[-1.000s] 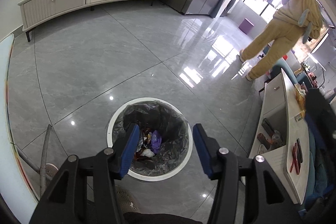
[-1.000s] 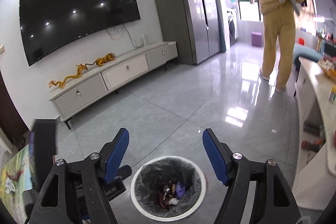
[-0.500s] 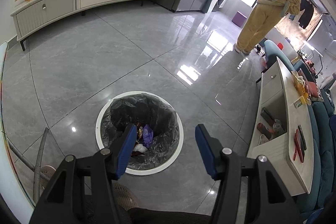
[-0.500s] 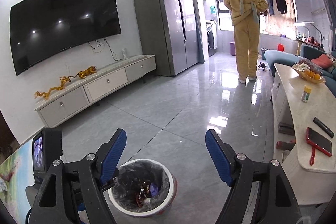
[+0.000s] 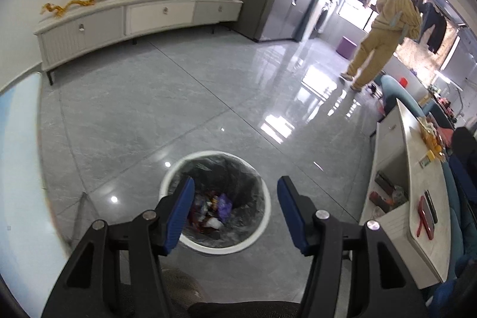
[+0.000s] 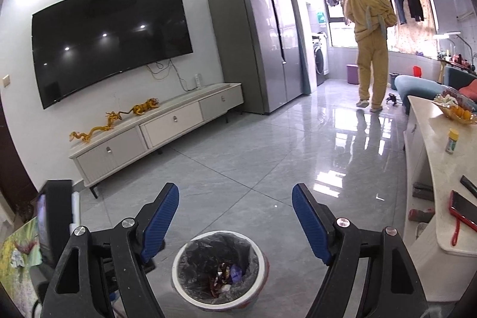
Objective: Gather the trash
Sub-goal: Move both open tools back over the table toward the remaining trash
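Note:
A white round bin (image 5: 208, 152) with a black liner stands on the grey tile floor. Wrappers (image 5: 220, 206) lie at its bottom, one of them purple. My left gripper (image 5: 235, 181) hovers above the bin's near side, open, with nothing between its blue pads. In the right wrist view the same bin (image 6: 205, 254) sits low in the picture, and its trash (image 6: 226, 276) shows inside. My right gripper (image 6: 235, 188) is open and empty, held above and behind the bin and pointing out across the room.
A person in a yellow suit (image 6: 369, 49) stands far off by the balcony door. A long white low table (image 5: 423, 198) runs along the right with a red phone (image 6: 462, 212) and a small bottle (image 6: 452, 141). The TV cabinet (image 6: 155, 133) lines the left wall.
Both grippers have risen and drawn back from the bin, which now looks smaller and lower. The right view swung right, bringing the low table in. The person walked farther away.

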`<state>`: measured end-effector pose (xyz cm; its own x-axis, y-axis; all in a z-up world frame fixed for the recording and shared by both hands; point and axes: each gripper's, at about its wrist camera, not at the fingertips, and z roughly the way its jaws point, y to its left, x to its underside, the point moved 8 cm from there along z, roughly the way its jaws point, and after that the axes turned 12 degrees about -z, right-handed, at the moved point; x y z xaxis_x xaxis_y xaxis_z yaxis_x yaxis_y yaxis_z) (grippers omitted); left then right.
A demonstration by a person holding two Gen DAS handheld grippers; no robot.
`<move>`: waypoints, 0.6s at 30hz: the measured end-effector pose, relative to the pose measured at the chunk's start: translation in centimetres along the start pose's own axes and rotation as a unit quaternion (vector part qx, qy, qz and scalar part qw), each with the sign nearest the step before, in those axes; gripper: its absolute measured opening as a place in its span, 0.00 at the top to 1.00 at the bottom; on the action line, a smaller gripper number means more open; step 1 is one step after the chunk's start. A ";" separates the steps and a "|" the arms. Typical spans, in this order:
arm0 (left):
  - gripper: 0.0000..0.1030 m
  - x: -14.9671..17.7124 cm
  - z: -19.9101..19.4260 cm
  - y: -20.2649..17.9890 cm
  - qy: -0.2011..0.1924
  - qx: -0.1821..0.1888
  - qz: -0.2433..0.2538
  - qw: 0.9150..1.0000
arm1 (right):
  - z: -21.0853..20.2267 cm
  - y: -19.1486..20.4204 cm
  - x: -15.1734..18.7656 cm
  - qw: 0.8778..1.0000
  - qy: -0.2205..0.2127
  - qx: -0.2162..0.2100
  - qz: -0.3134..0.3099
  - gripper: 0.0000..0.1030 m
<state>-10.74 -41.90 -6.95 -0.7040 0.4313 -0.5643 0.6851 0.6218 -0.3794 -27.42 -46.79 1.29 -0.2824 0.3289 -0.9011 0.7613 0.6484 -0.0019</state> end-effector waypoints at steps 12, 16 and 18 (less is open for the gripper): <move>0.39 -2.4 -8.7 9.7 -0.092 -0.079 -0.079 0.989 | 4.2 2.7 -1.1 0.997 0.010 -0.082 -0.004 0.25; 0.39 -2.2 -11.4 12.9 -0.114 -0.111 -0.110 0.981 | 4.9 4.8 -1.5 0.993 0.012 -0.119 -0.005 0.25; 0.39 -2.1 -12.7 14.6 -0.126 -0.130 -0.124 0.976 | 5.0 5.8 -1.6 0.991 0.011 -0.135 -0.007 0.25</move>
<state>-1.58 -25.45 -2.01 -0.7511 0.0932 -0.6536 0.4067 0.8451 -0.3469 -19.63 -46.99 0.58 -0.3073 0.3314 -0.8920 0.5734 0.8126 0.1043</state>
